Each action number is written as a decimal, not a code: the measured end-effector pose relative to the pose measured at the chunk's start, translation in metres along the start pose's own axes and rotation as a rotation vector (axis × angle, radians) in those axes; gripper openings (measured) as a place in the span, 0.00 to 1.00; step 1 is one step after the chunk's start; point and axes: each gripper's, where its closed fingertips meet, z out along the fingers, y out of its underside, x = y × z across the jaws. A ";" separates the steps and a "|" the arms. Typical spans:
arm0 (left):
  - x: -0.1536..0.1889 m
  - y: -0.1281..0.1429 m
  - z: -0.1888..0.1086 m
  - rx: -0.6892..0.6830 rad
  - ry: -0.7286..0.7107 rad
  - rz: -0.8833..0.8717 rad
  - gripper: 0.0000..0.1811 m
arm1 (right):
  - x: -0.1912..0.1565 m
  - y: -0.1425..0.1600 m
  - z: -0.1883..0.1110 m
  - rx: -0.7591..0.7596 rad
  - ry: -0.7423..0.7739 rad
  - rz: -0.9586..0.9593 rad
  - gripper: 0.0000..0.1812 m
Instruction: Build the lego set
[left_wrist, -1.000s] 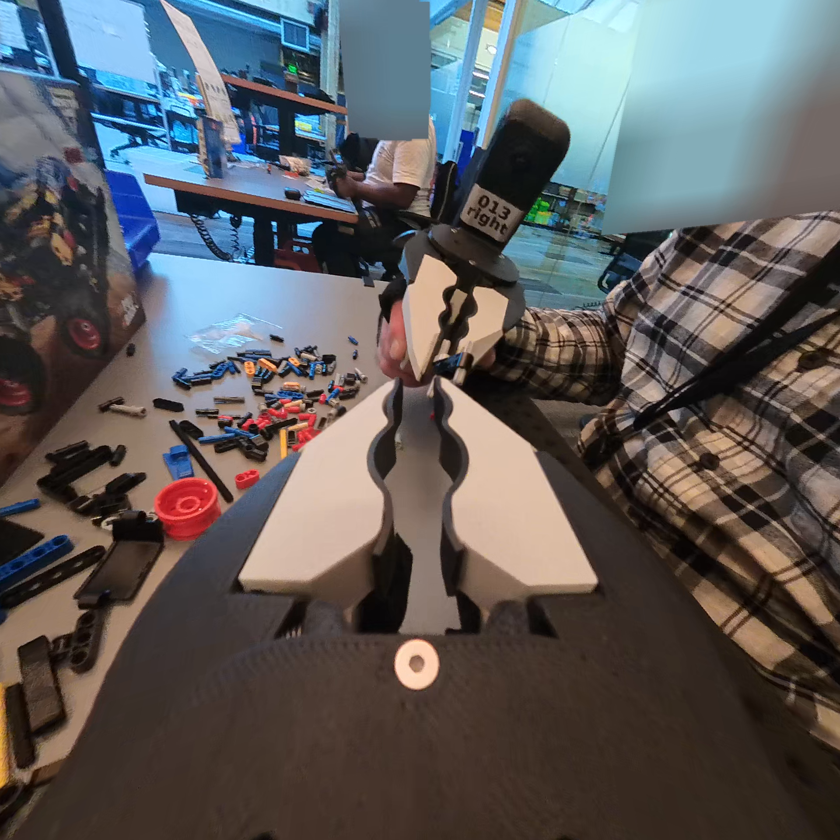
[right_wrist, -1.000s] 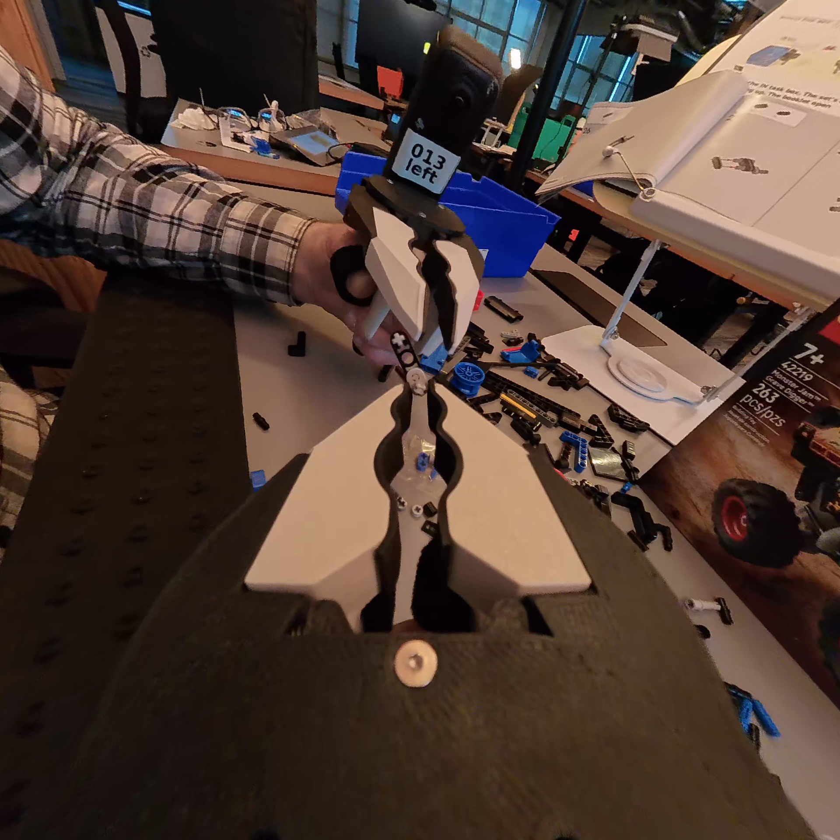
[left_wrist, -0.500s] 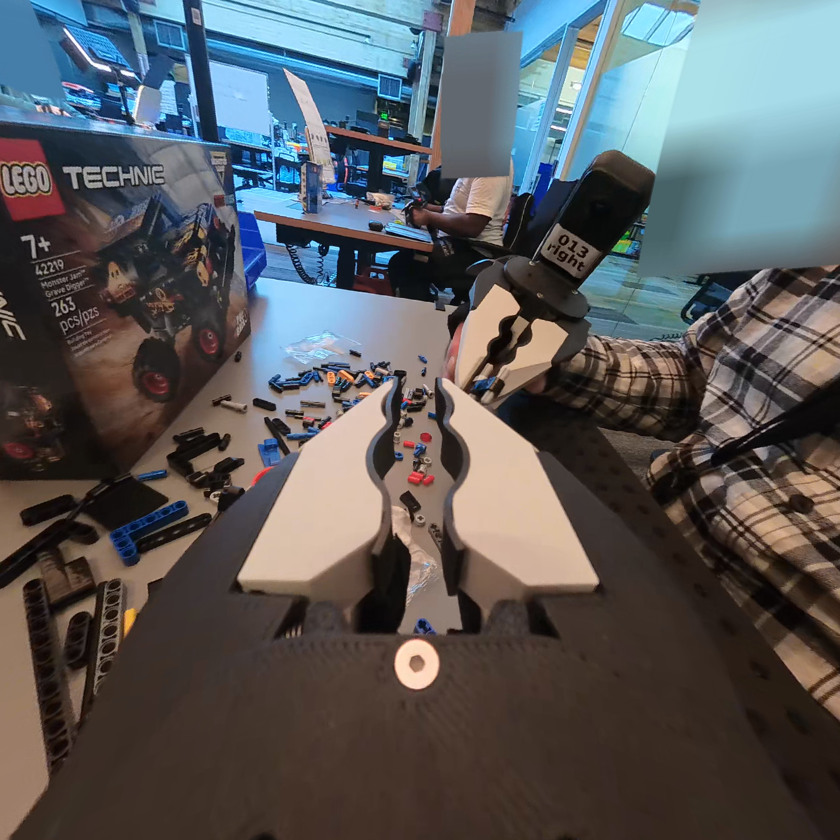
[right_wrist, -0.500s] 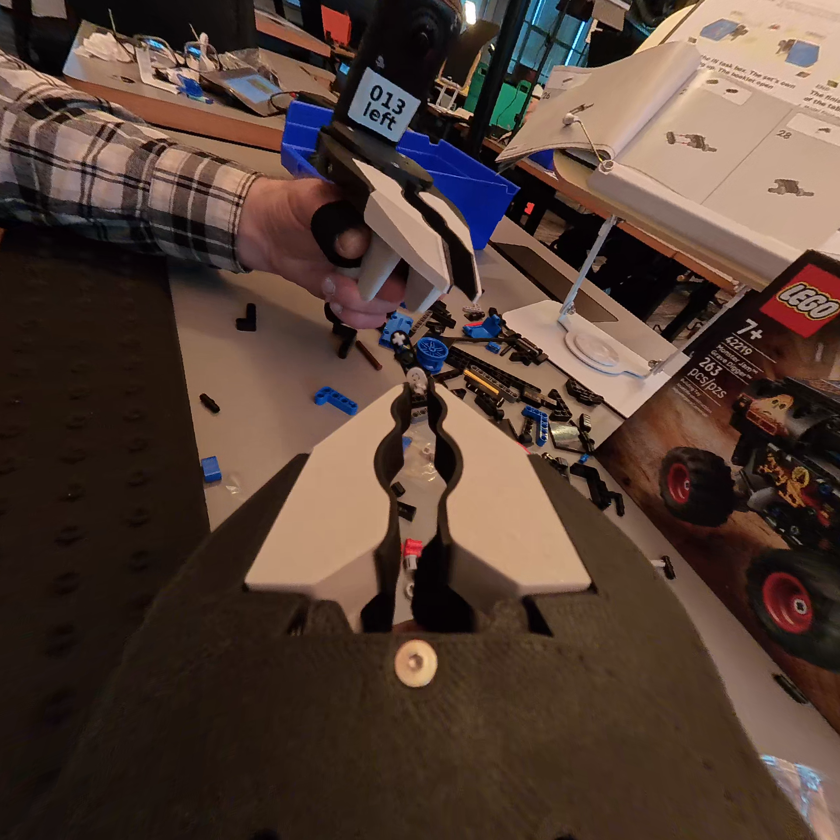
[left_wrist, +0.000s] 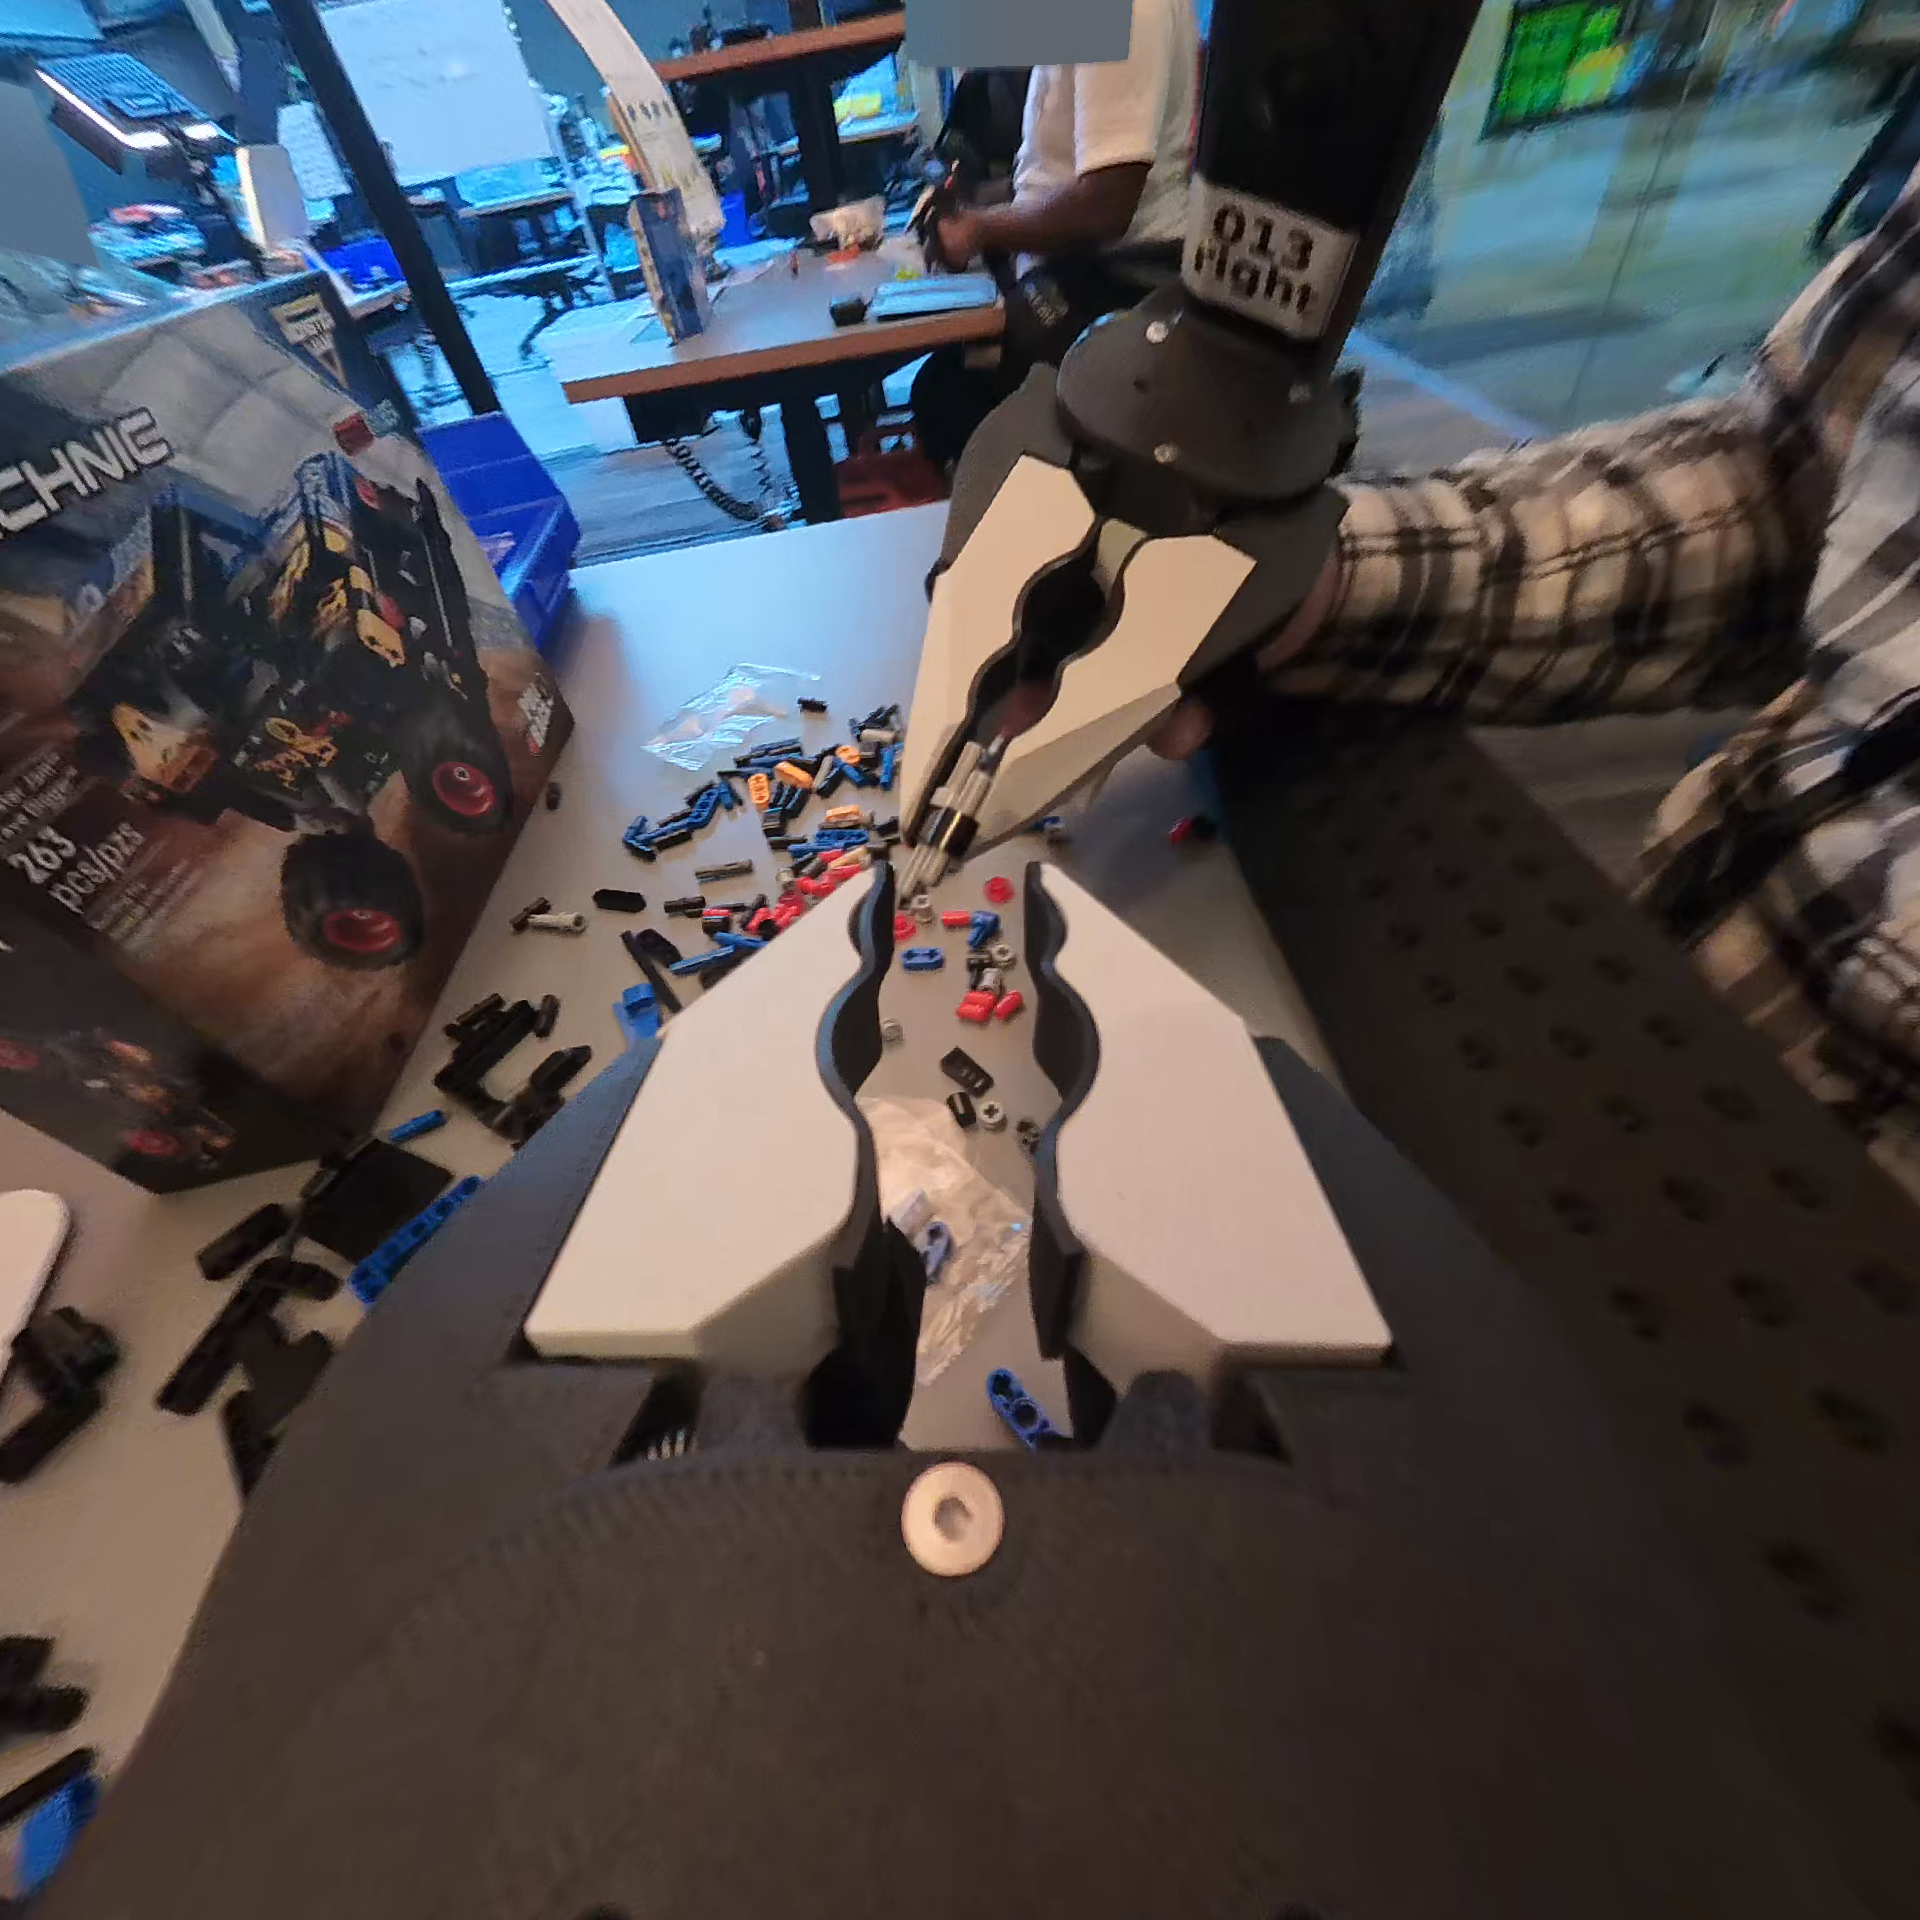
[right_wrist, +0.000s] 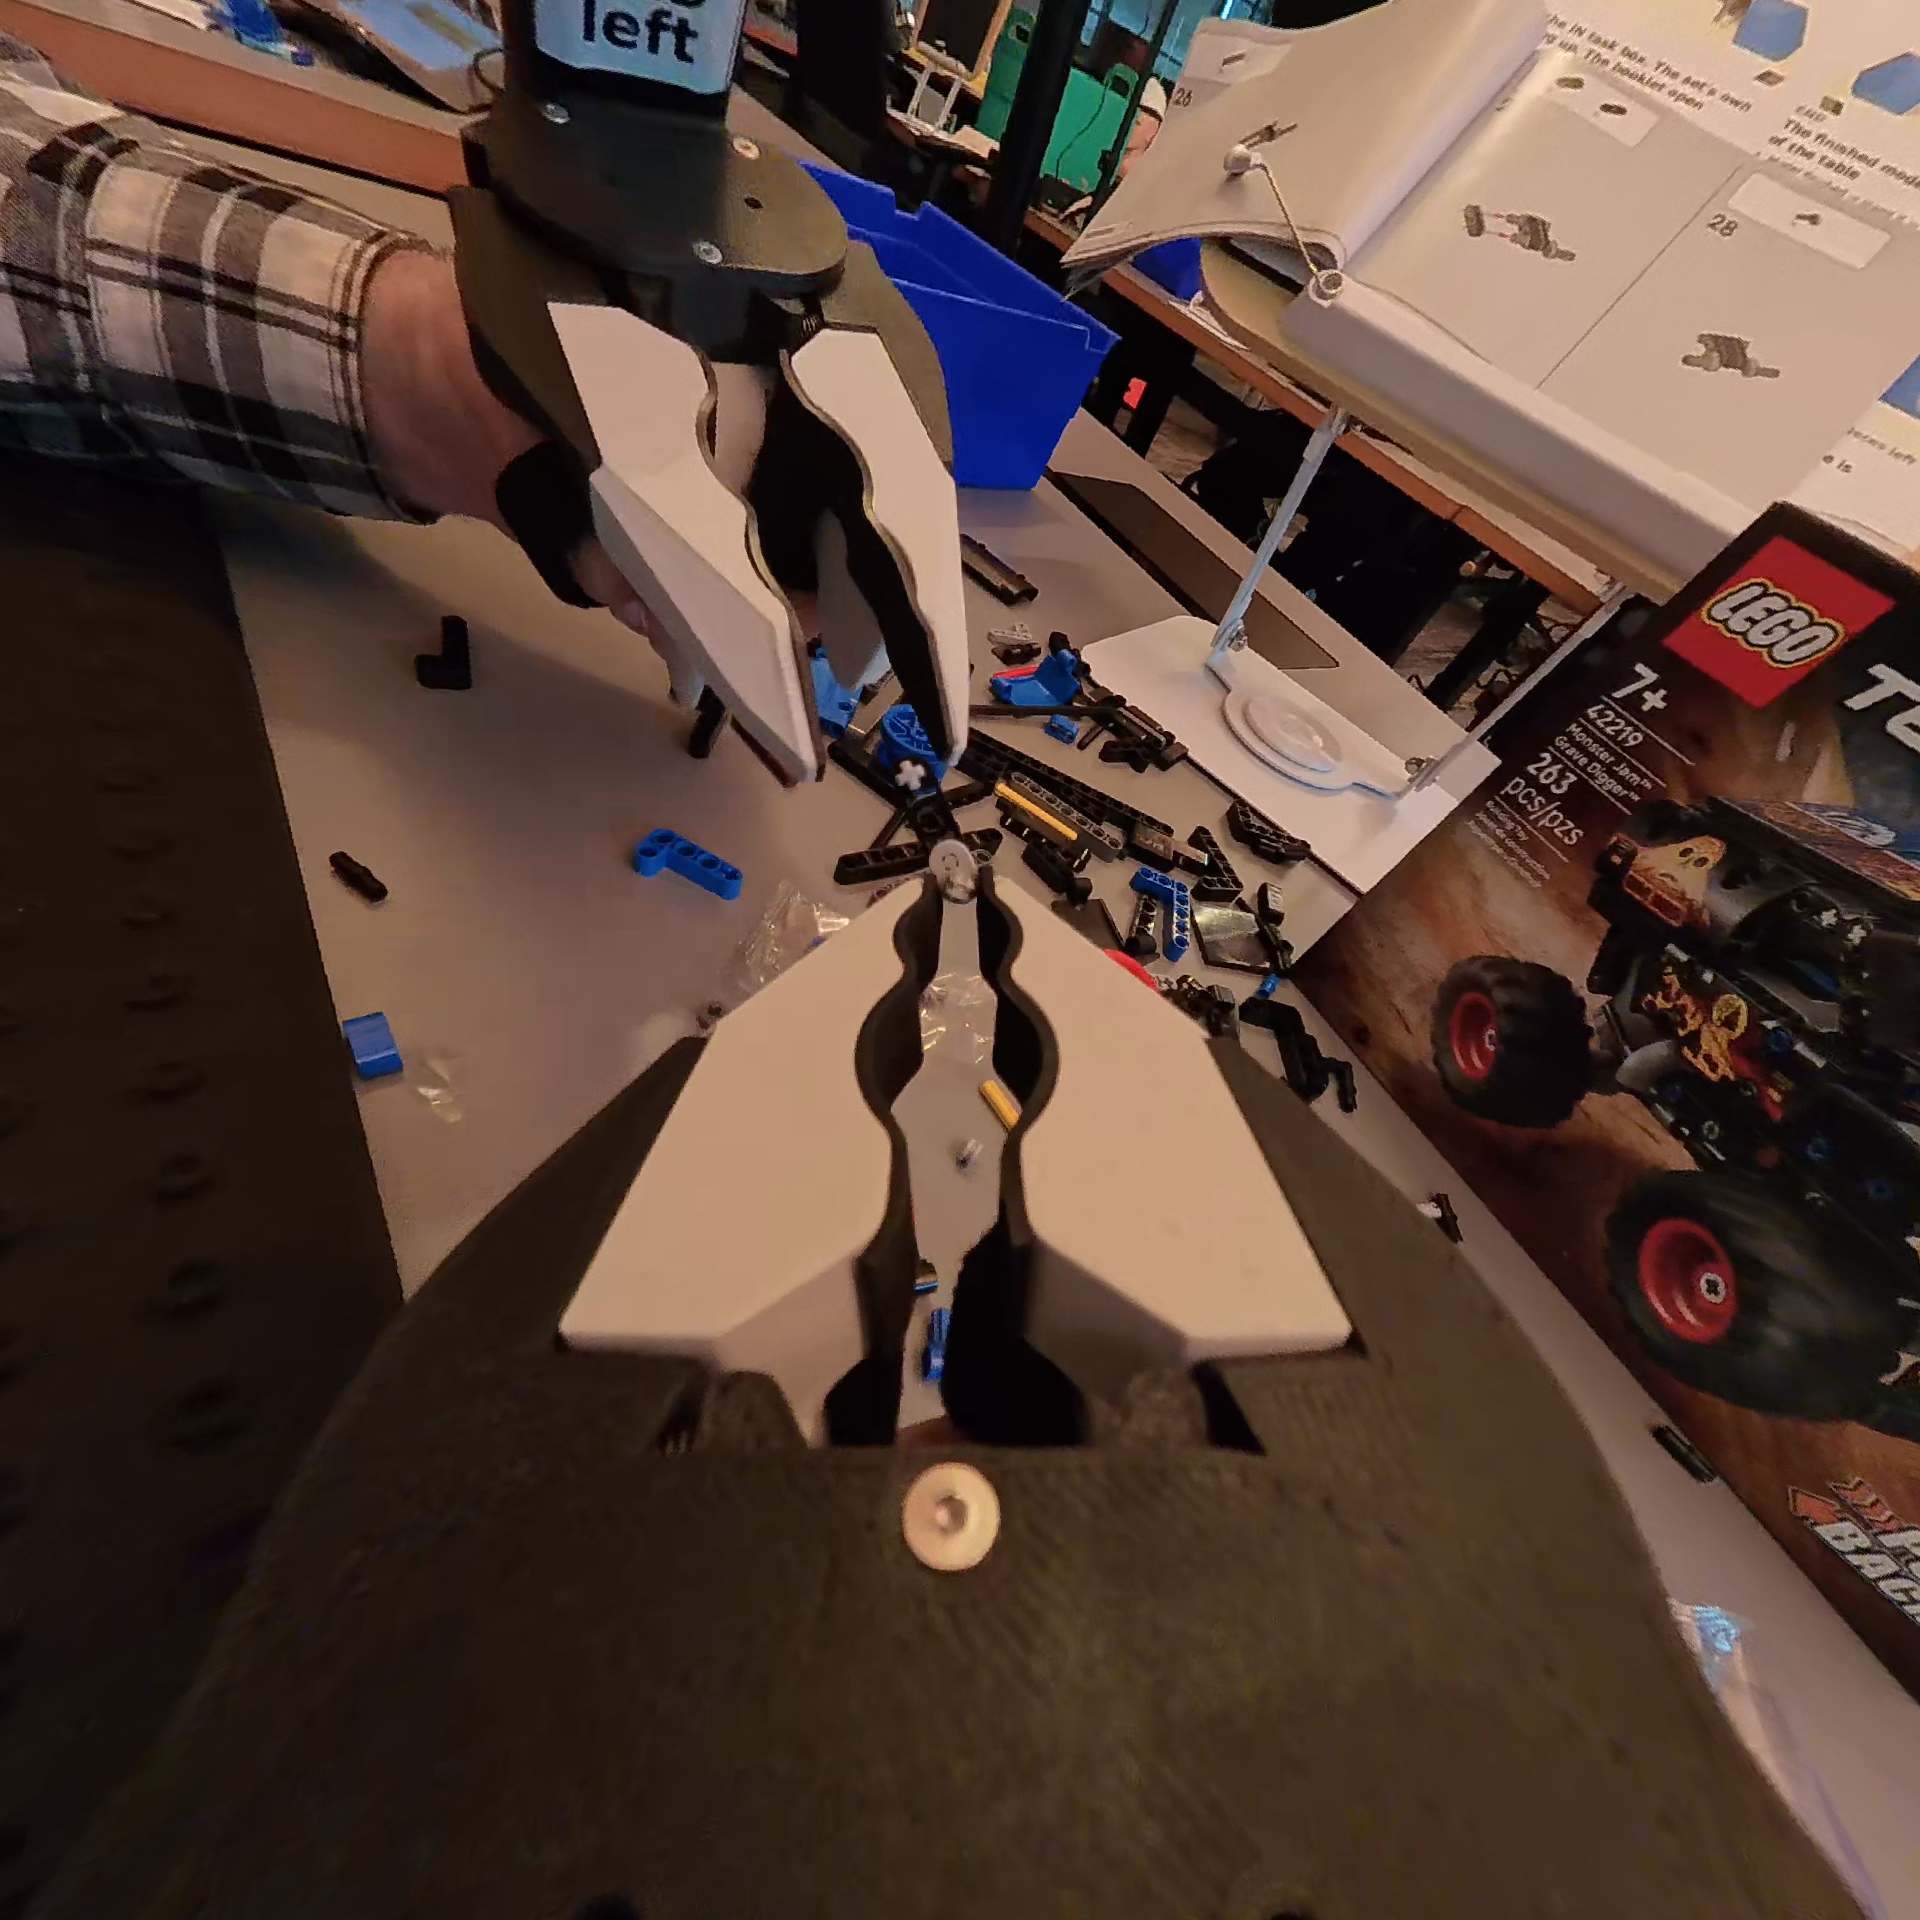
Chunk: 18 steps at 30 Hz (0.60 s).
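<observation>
My right gripper (right_wrist: 953, 883) is shut on a small grey and black axle assembly (right_wrist: 951, 862), held above the grey table (right_wrist: 520, 831). It also shows in the left wrist view (left_wrist: 935, 836), its tips pinching the assembly (left_wrist: 954, 805) just beyond my left fingertips. My left gripper (left_wrist: 961, 883) is open and empty, low over small red, blue and black loose parts (left_wrist: 977, 987). In the right wrist view it (right_wrist: 873, 753) hangs open just behind the held assembly, over a blue wheel piece (right_wrist: 902, 732).
The set's box (right_wrist: 1662, 1039) stands at the table's side. An open instruction booklet (right_wrist: 1558, 260) sits on a white stand (right_wrist: 1278, 727). A blue bin (right_wrist: 997, 353) is behind. Black beams (right_wrist: 1060, 800) and a clear bag (left_wrist: 945, 1195) lie about. A black perforated mat (left_wrist: 1558, 1143) borders the table. Left and right tips are no more than a few centimetres apart.
My left gripper has opened wider and dropped lower over the loose parts. My right gripper, still shut on the assembly, has come closer to the left fingertips.
</observation>
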 end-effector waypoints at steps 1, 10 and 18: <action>-0.001 0.001 0.002 -0.012 -0.014 0.016 0.13 | 0.000 0.001 0.001 -0.004 0.001 -0.003 0.03; -0.006 0.013 0.010 -0.094 -0.093 0.106 0.02 | -0.002 0.000 0.003 -0.006 0.008 -0.016 0.03; -0.010 0.011 0.011 -0.082 -0.114 0.115 0.01 | 0.000 -0.002 0.005 0.000 0.029 -0.021 0.03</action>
